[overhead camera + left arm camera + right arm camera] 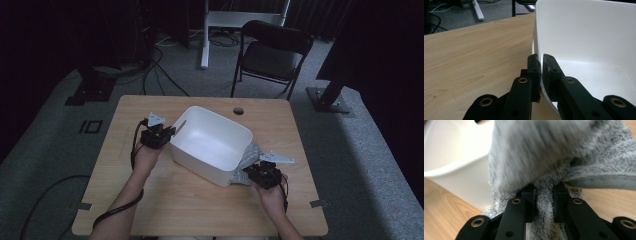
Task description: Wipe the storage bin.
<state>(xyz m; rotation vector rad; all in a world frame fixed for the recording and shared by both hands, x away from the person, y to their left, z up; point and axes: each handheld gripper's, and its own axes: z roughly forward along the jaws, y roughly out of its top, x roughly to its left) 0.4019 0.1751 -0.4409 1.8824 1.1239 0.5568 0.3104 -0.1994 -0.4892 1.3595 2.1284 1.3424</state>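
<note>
High view: the white tub (212,142) sits mid-table (150,205), nearer the far edge, left gripper (167,134) at its left wall, right gripper (252,172) at a grey towel (250,155) by its right side.

Left gripper view — jaws pinch the tub's rim (539,50).

Right gripper view — jaws clamp the towel's fluffy fold (544,190); its upper part blurs, probably draped against the tub (456,152).

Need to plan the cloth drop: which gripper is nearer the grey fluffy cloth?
Right. The right gripper is clamped on the grey cloth; the left gripper pinches the white tub rim on the tub's far side.
</note>
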